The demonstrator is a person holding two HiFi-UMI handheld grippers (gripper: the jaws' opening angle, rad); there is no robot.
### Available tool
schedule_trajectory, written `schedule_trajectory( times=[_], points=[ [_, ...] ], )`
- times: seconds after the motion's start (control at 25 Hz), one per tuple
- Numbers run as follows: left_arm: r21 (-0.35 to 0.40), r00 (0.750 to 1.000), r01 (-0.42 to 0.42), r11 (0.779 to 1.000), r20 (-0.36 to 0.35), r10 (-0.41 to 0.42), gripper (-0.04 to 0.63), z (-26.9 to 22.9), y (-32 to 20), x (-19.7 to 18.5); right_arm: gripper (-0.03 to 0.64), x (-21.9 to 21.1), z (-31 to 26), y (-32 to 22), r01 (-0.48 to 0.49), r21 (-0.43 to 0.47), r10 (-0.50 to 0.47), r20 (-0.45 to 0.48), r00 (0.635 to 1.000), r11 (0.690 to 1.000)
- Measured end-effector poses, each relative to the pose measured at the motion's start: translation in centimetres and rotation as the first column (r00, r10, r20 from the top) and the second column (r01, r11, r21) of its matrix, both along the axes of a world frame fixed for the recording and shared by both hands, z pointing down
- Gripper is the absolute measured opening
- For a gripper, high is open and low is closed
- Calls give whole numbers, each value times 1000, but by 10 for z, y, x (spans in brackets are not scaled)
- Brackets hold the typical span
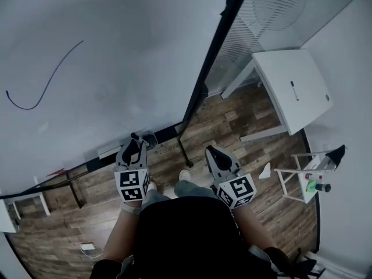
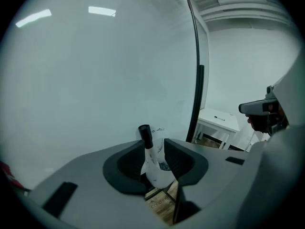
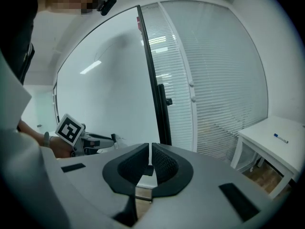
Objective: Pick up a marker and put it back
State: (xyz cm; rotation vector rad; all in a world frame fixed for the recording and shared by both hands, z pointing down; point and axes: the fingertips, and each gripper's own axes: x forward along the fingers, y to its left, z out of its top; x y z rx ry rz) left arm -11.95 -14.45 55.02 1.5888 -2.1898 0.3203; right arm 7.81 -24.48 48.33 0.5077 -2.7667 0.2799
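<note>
From the head view, the left gripper [image 1: 135, 143] is up against the bottom edge of the whiteboard [image 1: 116, 51], just right of the ledge [image 1: 108, 151] that runs along that edge. The marker [image 1: 136, 137] shows only as a dark tip at its jaws. The right gripper [image 1: 212, 151] hangs further right, past the whiteboard's dark frame and well apart from the marker, so the left one is clearly the nearer.

In the left gripper view, the jaws are spread and the marker [image 2: 153, 159] stands between them. Its long axis is nearly upright with the black cap on top, leaning a little toward the left pad, and the whiteboard [image 2: 95, 70] is close behind. There is a gap beside the cap on the right, so the pads seem to stand off the marker and not pinch it. Its lower end is hidden behind the jaws, so I cannot tell what it rests on. Judging by this, the put-back is nearly done, and drawing straight back from the whiteboard would clear the marker without tipping it.

In the right gripper view, the jaws are pressed almost together with nothing between them.
</note>
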Motion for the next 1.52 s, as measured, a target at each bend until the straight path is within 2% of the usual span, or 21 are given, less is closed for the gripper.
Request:
schedule_trajectory(
  times=[0.28, 0.56, 0.68, 1.12, 1.52],
  points=[
    [-31, 986, 165, 986, 11, -164, 129, 8, -5, -11, 31, 8, 6, -24, 74, -13, -74, -12, 997, 997],
    [-6, 973, 229, 974, -9, -229, 128, 15, -10, -15, 31, 17, 13, -34, 95, -21, -95, -16, 995, 995],
    [-15, 971, 238, 971, -6, -238, 96, 18, -10, -15, 31, 19, 13, -35, 94, -22, -95, -15, 995, 995],
    [-2, 976, 218, 976, -20, -218, 80, 14, -6, -14, 31, 12, 11, -26, 110, -11, -110, -16, 994, 994],
    [127, 978, 208, 970, -49, -203, 77, -30, 11, -11, 31, -16, 1, -2, 176, -3, -176, 1, 984, 984]
  ],
)
